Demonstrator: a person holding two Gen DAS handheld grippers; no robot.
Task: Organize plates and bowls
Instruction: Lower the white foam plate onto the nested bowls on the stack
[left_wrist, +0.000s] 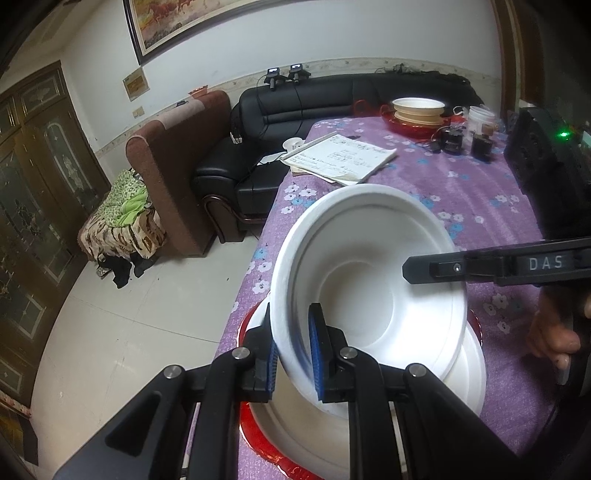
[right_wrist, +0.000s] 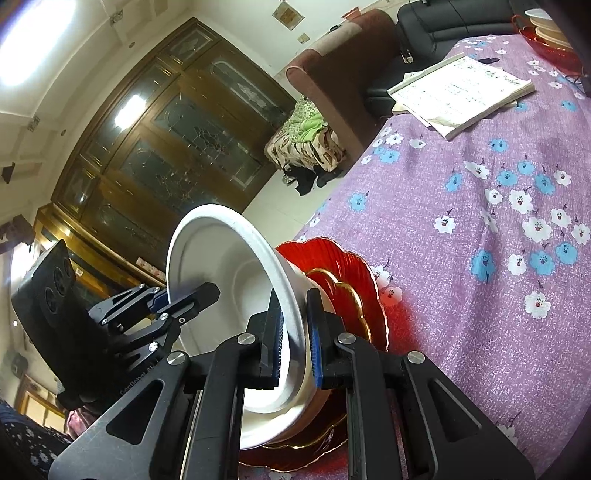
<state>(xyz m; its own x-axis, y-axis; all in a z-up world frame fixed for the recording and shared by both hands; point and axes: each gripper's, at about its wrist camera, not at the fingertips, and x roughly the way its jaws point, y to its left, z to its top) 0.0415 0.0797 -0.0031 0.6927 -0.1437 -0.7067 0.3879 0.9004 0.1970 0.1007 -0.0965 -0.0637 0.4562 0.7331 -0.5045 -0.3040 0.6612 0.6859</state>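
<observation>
A white foam bowl hangs tilted over a second white bowl. That lower bowl rests on red gold-rimmed plates near the table's left edge. My left gripper is shut on the tilted bowl's rim at one side, blue pads on either face. My right gripper is shut on the opposite rim. In the left wrist view one of its black fingers reaches across the bowl from the right.
On the purple flowered tablecloth lie an open notebook, a far stack of bowls on a red plate, and small dark jars. A black sofa stands beyond the table. A hand grips the right tool.
</observation>
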